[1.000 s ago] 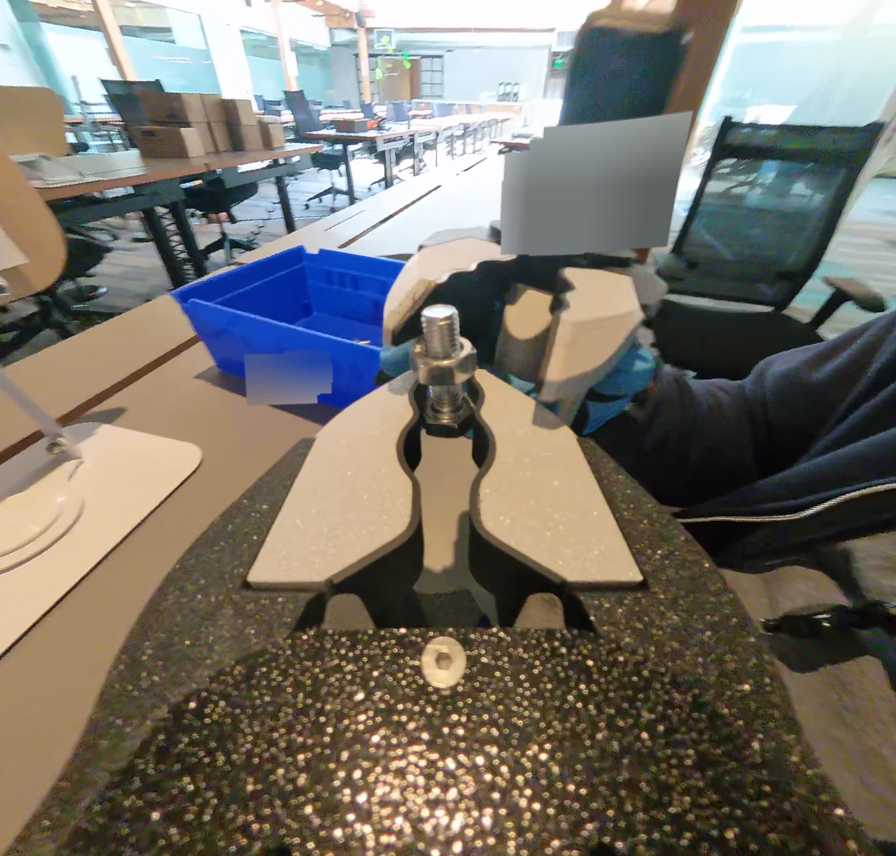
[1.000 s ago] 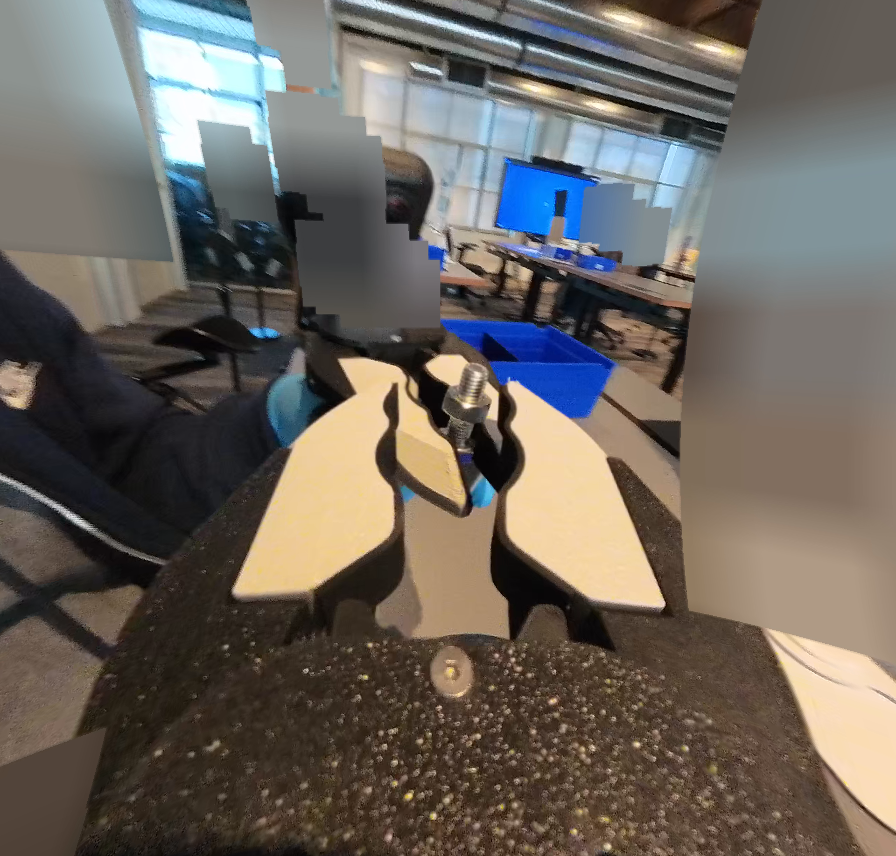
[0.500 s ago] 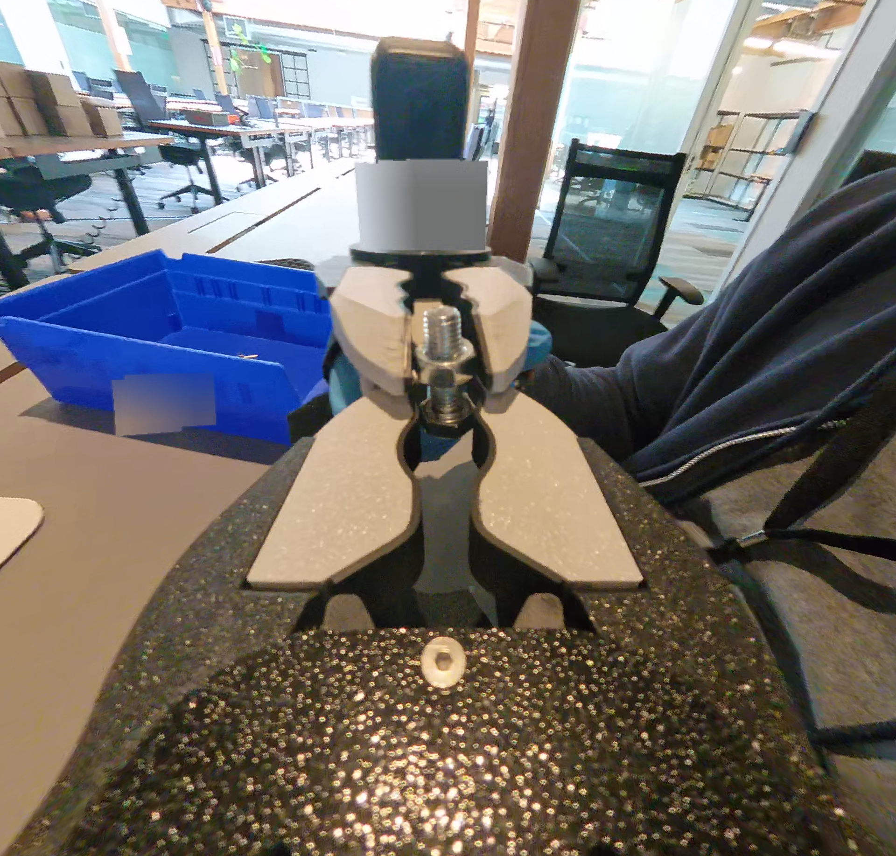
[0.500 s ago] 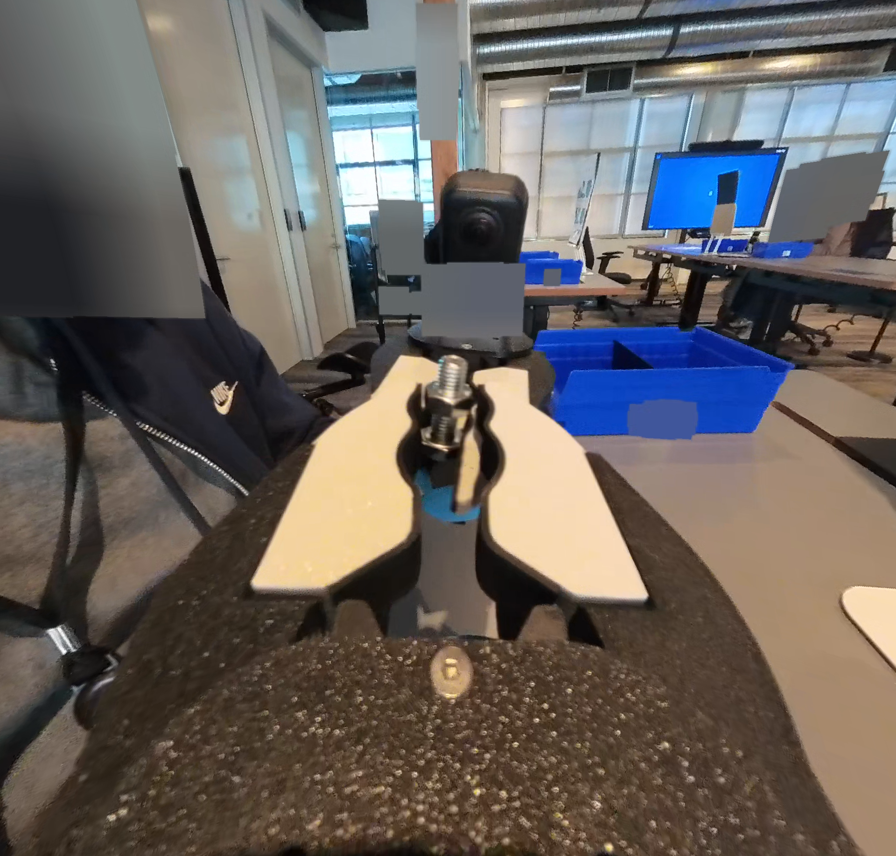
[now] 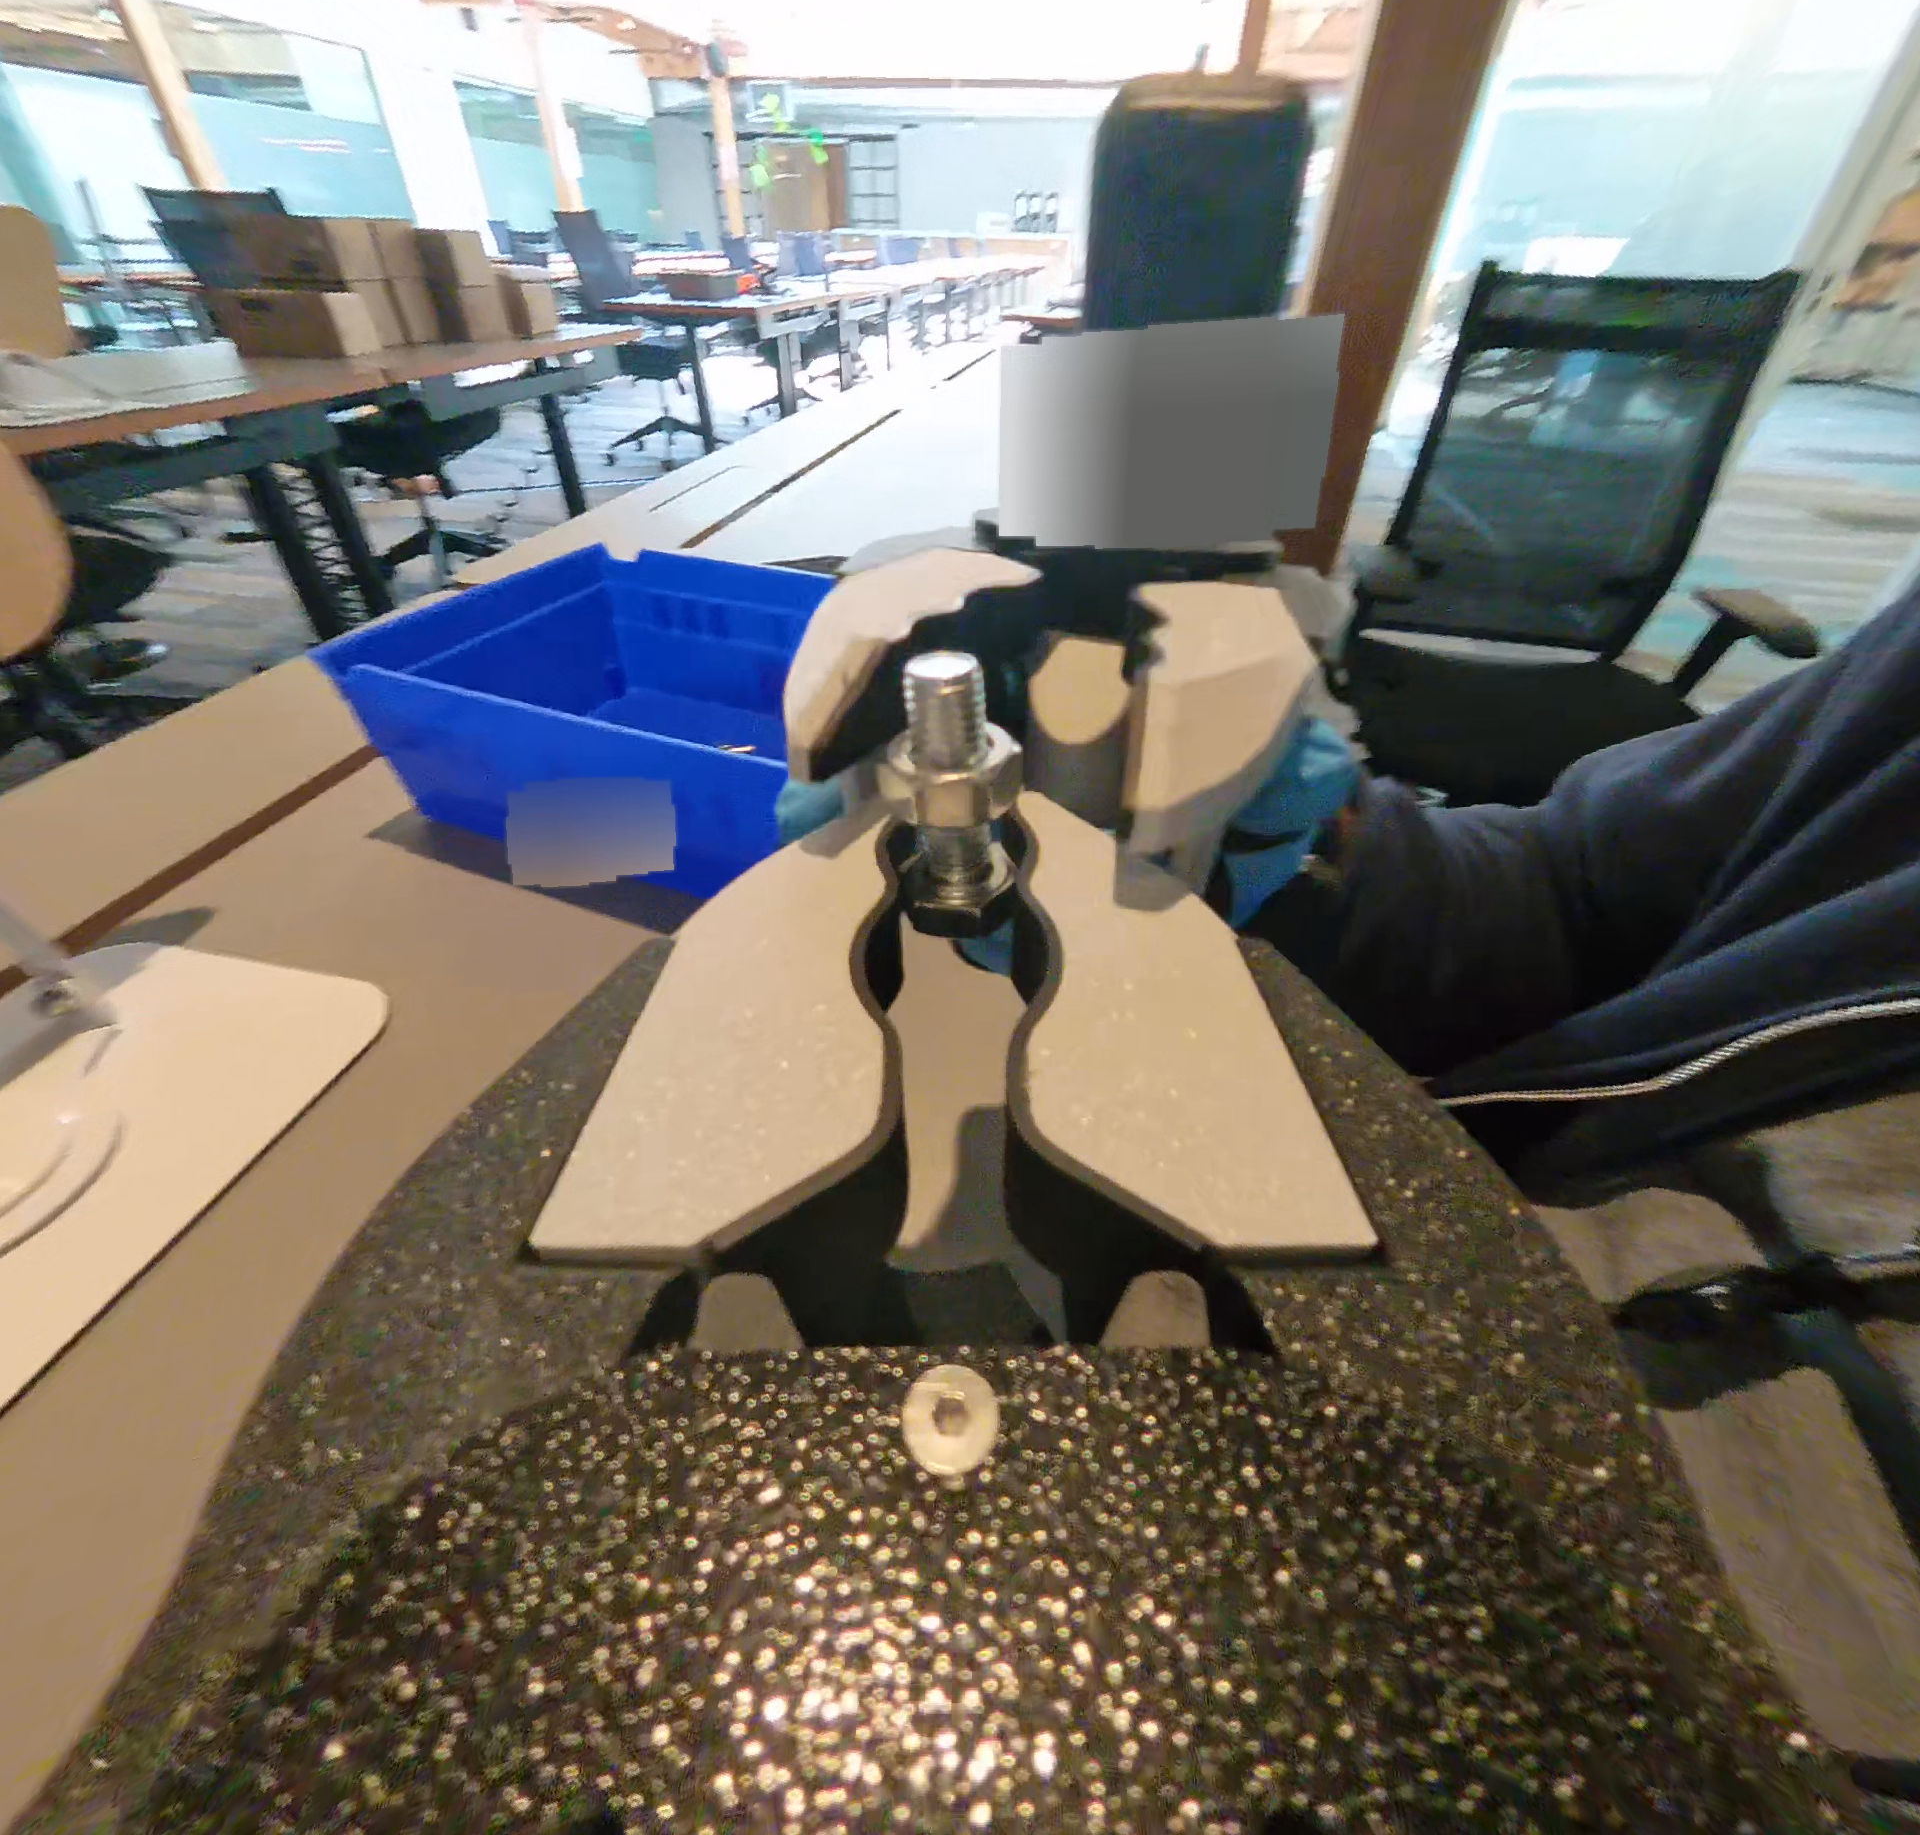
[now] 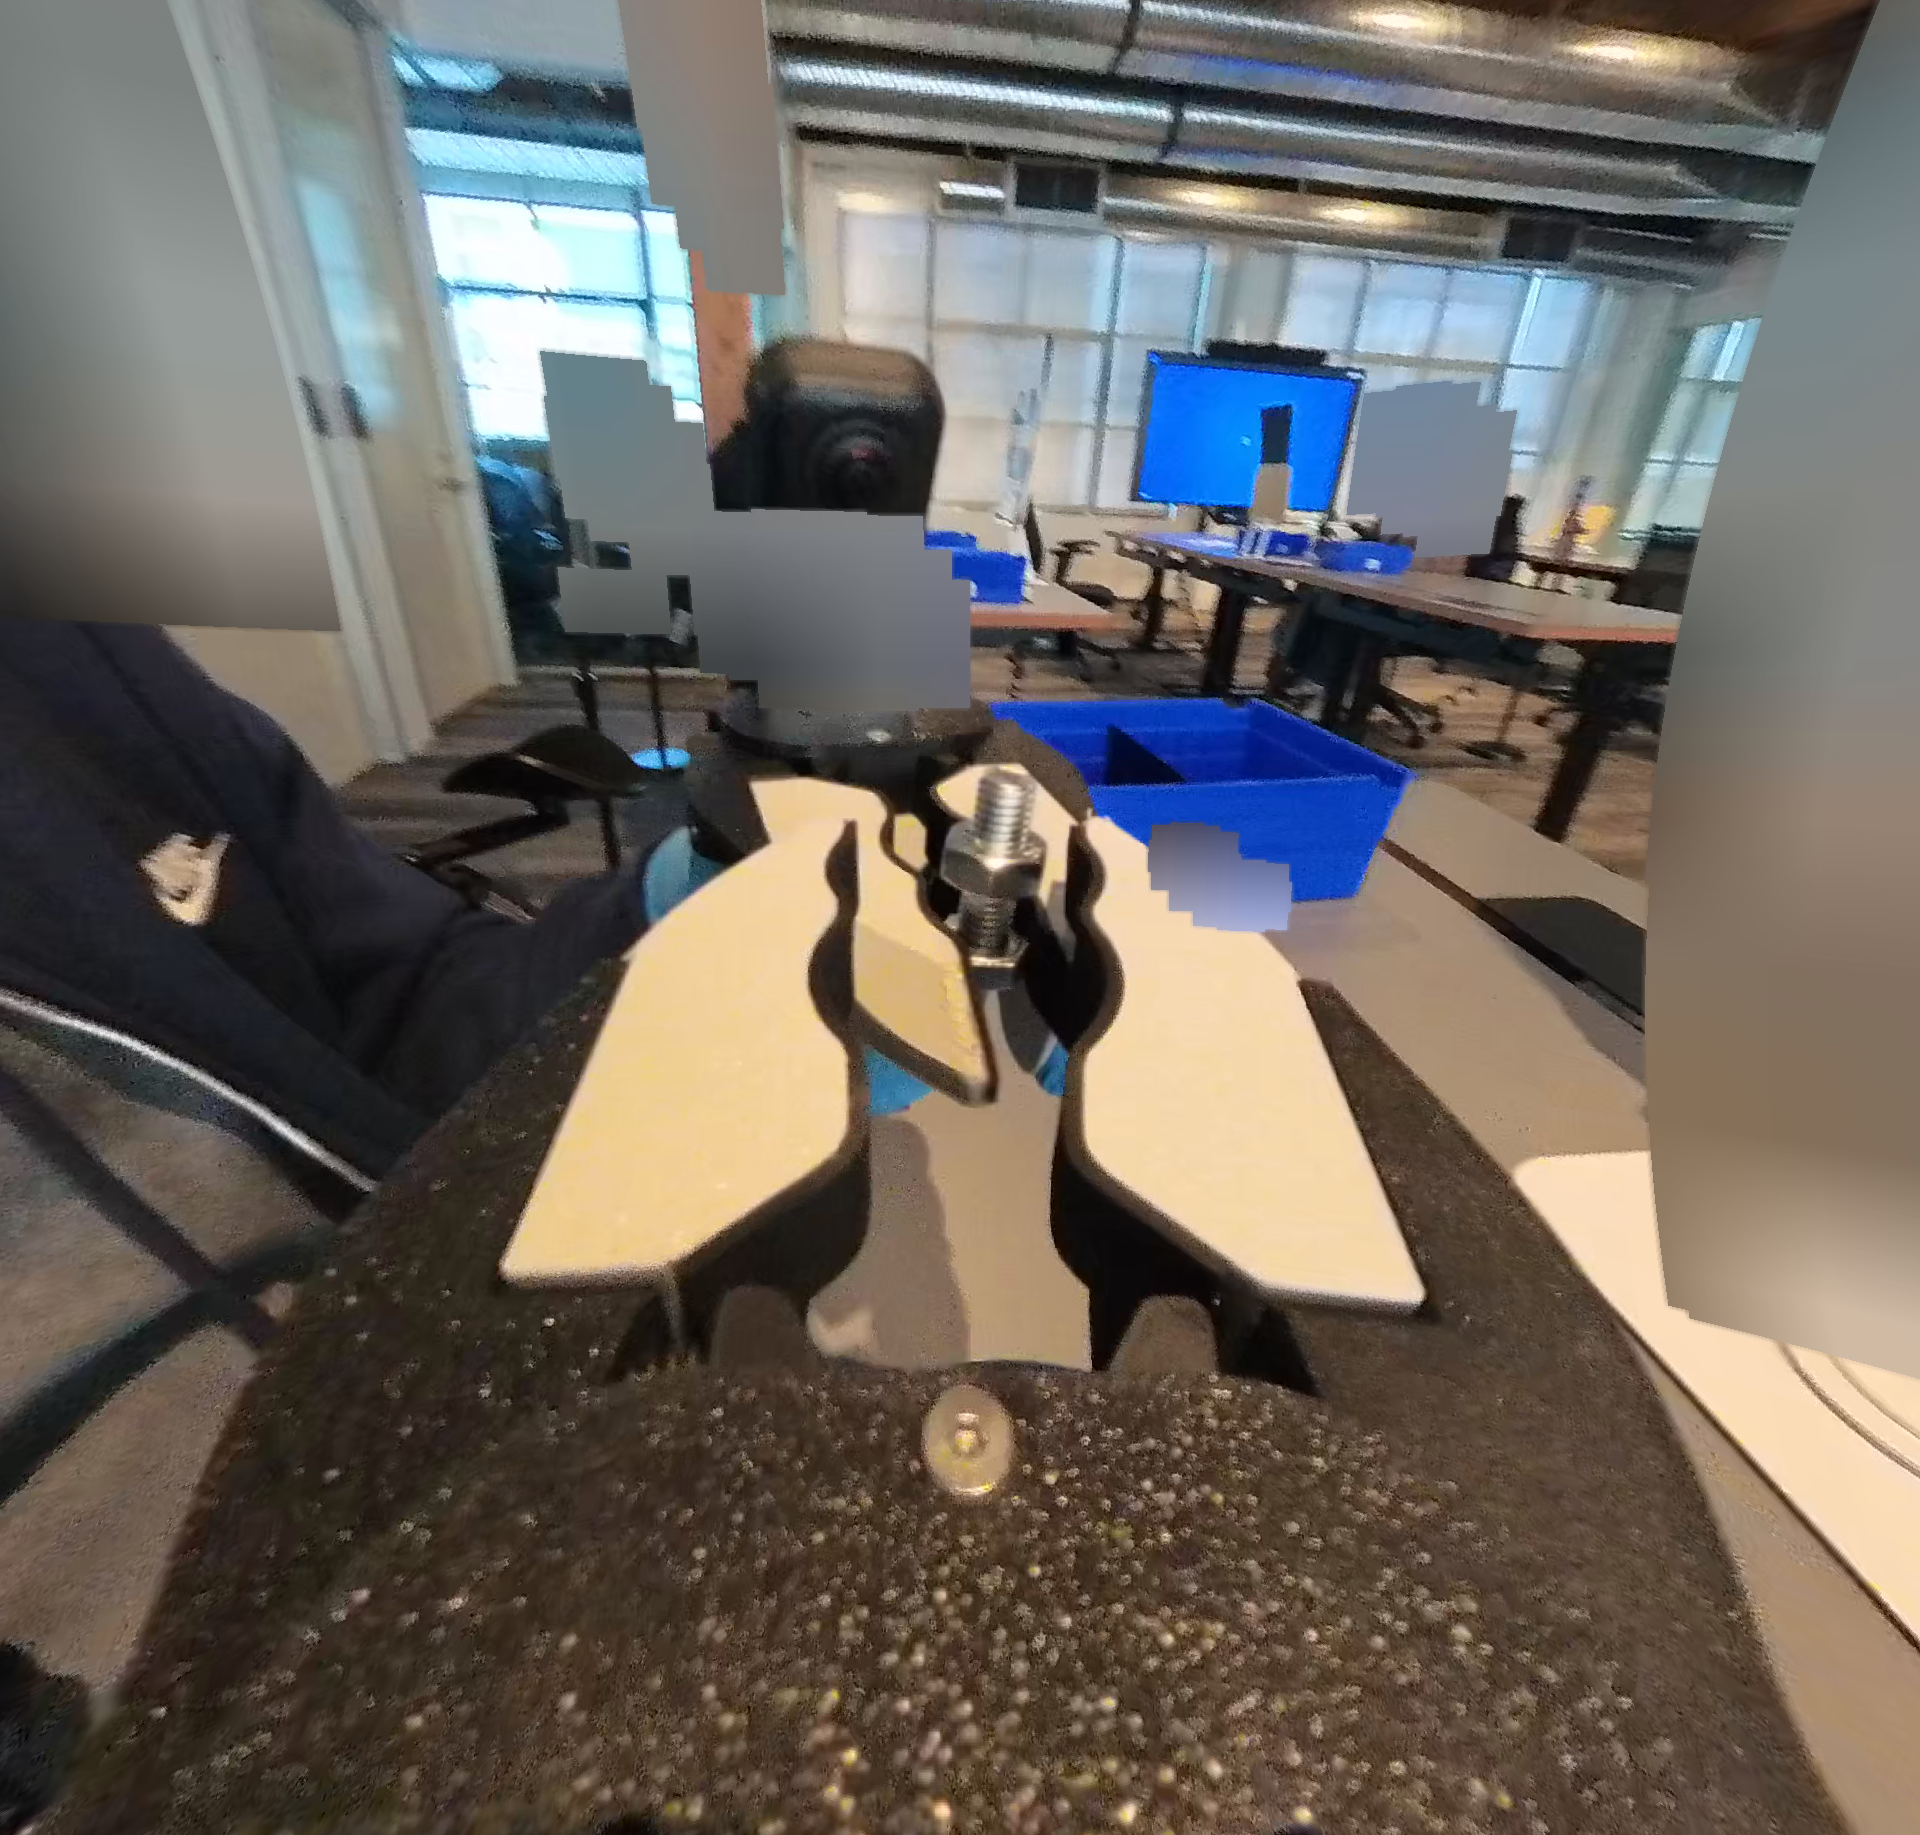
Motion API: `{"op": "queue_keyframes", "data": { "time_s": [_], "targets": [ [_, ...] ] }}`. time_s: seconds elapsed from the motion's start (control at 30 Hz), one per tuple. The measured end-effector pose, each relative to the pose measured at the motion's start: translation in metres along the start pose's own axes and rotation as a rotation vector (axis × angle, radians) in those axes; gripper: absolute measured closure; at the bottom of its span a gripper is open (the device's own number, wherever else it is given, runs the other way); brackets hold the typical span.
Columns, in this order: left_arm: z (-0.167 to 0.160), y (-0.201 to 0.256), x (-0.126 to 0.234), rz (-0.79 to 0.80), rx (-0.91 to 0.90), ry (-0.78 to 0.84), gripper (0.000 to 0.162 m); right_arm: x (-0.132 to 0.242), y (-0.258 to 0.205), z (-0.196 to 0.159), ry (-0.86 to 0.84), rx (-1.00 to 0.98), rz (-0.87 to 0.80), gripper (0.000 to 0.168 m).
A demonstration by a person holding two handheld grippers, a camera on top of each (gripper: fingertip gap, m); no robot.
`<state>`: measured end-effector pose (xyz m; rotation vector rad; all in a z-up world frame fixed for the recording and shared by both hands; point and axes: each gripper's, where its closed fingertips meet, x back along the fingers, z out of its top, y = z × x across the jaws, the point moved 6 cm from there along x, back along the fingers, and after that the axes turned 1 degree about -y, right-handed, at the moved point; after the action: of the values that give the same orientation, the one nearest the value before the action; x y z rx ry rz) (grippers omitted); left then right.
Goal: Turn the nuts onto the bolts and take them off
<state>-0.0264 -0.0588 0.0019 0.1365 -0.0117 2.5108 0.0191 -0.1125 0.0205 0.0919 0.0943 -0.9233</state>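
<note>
Left gripper (image 5: pixel 951 876) is nearly closed, pinching the head of an upright silver threaded bolt (image 5: pixel 943 705); right gripper (image 6: pixel 977 840) sits wide open around its silver hex nut (image 5: pixel 948 786).

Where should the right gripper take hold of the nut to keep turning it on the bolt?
On two opposite flats of the nut, coming in level from the side across from the left gripper. That gripper clamps the bolt by its head, upright, so the nut's sides stand clear above its fingertips. The right gripper stands open.
</note>
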Motion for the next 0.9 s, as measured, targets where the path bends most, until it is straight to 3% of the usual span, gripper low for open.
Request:
{"op": "queue_keyframes", "data": {
  "time_s": [0.2, 0.4, 0.47, 0.57, 0.77, 0.83, 0.9],
  "targets": [
    [0.001, 0.013, -0.001, -0.193, 0.073, 0.029, 0.147, 0.014, 0.001, 0.007, 0.077, -0.100, 0.161, 0.141],
    [0.000, 0.020, -0.003, -0.255, 0.066, 0.020, 0.147, 0.010, -0.004, 0.002, 0.034, -0.117, 0.223, 0.141],
    [0.000, 0.019, -0.002, -0.255, 0.068, 0.019, 0.147, 0.009, -0.007, 0.001, 0.030, -0.113, 0.238, 0.149],
    [0.000, 0.014, -0.002, -0.180, 0.051, 0.013, 0.147, 0.006, -0.004, 0.001, 0.022, -0.100, 0.178, 0.150],
    [-0.003, -0.005, -0.001, 0.118, -0.067, -0.050, 0.147, 0.000, 0.005, -0.003, -0.038, 0.012, -0.097, 0.150],
    [-0.004, -0.007, -0.001, 0.148, -0.082, -0.055, 0.147, -0.002, 0.005, -0.004, -0.053, 0.046, -0.147, 0.150],
    [-0.003, -0.006, -0.001, 0.125, -0.070, -0.044, 0.147, -0.003, 0.001, -0.003, -0.060, 0.056, -0.108, 0.137]
  ]
}}
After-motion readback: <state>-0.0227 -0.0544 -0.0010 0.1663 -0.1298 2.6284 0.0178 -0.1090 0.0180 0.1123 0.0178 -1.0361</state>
